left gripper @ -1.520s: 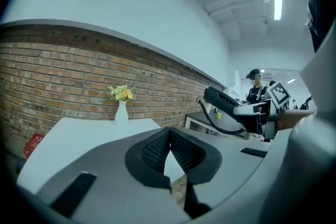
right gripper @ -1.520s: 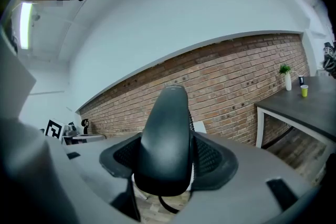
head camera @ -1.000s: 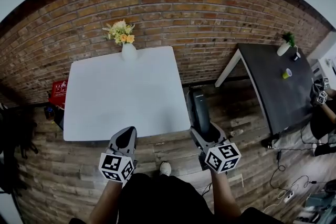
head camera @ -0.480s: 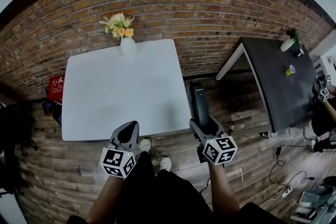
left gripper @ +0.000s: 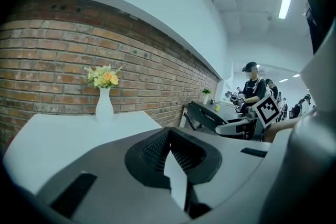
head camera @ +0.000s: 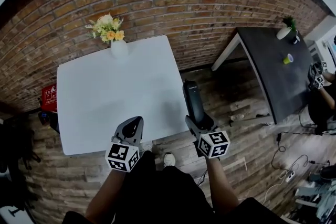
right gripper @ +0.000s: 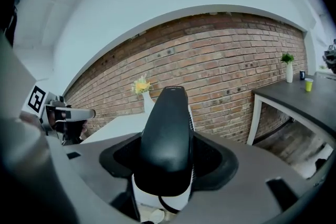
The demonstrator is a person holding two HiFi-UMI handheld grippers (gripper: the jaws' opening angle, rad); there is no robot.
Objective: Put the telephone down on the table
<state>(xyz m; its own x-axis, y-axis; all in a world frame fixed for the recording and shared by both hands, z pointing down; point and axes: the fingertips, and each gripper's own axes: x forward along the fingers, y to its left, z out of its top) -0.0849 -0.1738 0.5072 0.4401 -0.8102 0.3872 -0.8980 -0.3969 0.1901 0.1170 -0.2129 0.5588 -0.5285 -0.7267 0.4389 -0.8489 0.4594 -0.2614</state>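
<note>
A black telephone handset (head camera: pixel 192 101) (right gripper: pixel 167 134) stands up out of my right gripper (head camera: pixel 195 119) (right gripper: pixel 167 157), which is shut on it. It hangs in the air just off the right edge of the white table (head camera: pixel 100 97). My left gripper (head camera: pixel 132 127) (left gripper: pixel 170 157) is shut with nothing in it, over the table's near edge. In the left gripper view the handset and right gripper (left gripper: pixel 231 124) show off to the right.
A white vase of yellow flowers (head camera: pixel 116 44) (left gripper: pixel 103 96) stands at the table's far edge against the brick wall. A dark table (head camera: pixel 278 76) with a plant and a cup lies to the right, where another person (left gripper: pixel 254 86) sits. Wooden floor below.
Both grippers have shifted slightly toward the white table; the handset stands closer to its right edge, still held the same way. My view has swung left.
</note>
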